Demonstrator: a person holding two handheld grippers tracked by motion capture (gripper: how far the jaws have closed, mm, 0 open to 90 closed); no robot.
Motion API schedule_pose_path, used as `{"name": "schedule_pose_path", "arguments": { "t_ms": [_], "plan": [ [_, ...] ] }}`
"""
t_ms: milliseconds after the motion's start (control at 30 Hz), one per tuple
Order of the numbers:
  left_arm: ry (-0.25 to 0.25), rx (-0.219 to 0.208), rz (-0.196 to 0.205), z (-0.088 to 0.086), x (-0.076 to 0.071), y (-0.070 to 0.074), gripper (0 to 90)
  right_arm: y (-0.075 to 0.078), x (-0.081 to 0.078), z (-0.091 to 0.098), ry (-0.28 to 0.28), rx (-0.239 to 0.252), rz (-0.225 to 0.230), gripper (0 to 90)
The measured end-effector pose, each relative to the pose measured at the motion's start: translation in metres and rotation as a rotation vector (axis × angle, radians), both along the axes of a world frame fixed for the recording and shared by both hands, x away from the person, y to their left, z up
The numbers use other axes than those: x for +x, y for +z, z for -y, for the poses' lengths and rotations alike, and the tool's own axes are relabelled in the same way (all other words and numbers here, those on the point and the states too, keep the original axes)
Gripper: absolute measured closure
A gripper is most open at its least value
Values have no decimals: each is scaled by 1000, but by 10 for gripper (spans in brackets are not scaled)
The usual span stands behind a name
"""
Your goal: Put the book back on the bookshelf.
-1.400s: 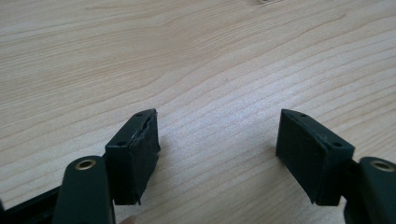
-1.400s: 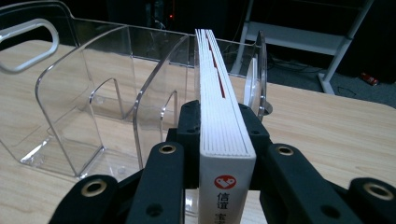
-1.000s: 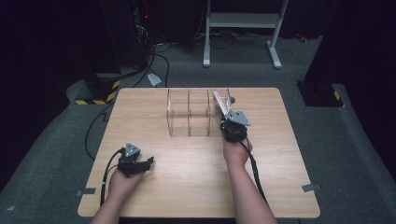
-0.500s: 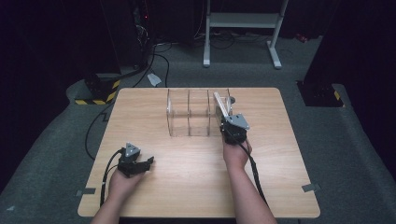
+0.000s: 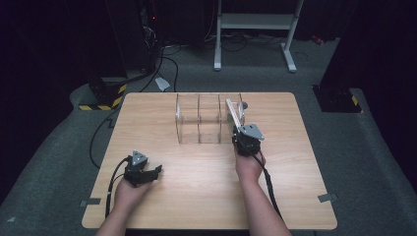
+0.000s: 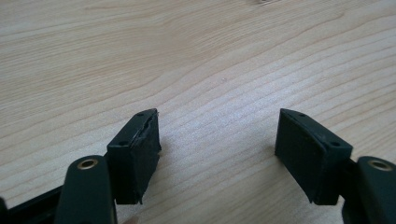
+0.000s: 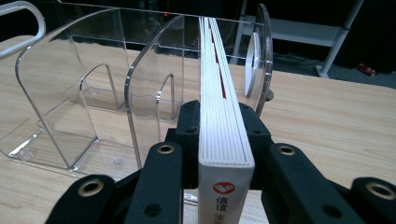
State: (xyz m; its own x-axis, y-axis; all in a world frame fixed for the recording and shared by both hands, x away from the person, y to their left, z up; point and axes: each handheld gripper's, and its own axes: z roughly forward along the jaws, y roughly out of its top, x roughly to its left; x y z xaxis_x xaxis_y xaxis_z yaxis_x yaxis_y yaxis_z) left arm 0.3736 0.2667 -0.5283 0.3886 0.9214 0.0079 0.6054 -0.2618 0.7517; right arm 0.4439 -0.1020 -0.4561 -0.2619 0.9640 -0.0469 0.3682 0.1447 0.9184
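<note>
Two grippers are working over the wooden table (image 5: 196, 196): the right gripper (image 7: 223, 123) is clamping a white book (image 7: 219, 112) on edge in the rightmost slot of the clear acrylic rack (image 5: 199, 118), while the left gripper (image 6: 217, 144) is resting apart, jaws spread and empty.

One book (image 7: 223, 140) stands clamped between the jaws of the right gripper (image 5: 244, 139). One clear acrylic file rack (image 5: 199, 118) stands just ahead of that gripper; it has three compartments, parted by two inner dividers between two end walls. There are two grippers, the second being the left gripper (image 5: 147, 173), whose jaws stand apart over bare wood. Both work over one wooden table (image 5: 147, 113). Beyond the right gripper and the rack, one white metal stand (image 5: 253, 22) is on the floor.
</note>
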Motion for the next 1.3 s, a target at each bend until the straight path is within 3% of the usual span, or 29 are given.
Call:
{"name": "schedule_pose_path", "arguments": {
  "t_ms": [733, 900, 1300],
  "plan": [
    [2, -2, 0, 0, 0, 0, 308, -1, -3, 4, 8, 9, -32, 699],
    [1, -2, 0, 0, 0, 0, 309, -2, -5, 3, 13, -9, -25, 741],
    [2, -2, 1, 0, 0, 0, 309, -7, -11, -1, -86, 17, -9, 724]
  ]
}}
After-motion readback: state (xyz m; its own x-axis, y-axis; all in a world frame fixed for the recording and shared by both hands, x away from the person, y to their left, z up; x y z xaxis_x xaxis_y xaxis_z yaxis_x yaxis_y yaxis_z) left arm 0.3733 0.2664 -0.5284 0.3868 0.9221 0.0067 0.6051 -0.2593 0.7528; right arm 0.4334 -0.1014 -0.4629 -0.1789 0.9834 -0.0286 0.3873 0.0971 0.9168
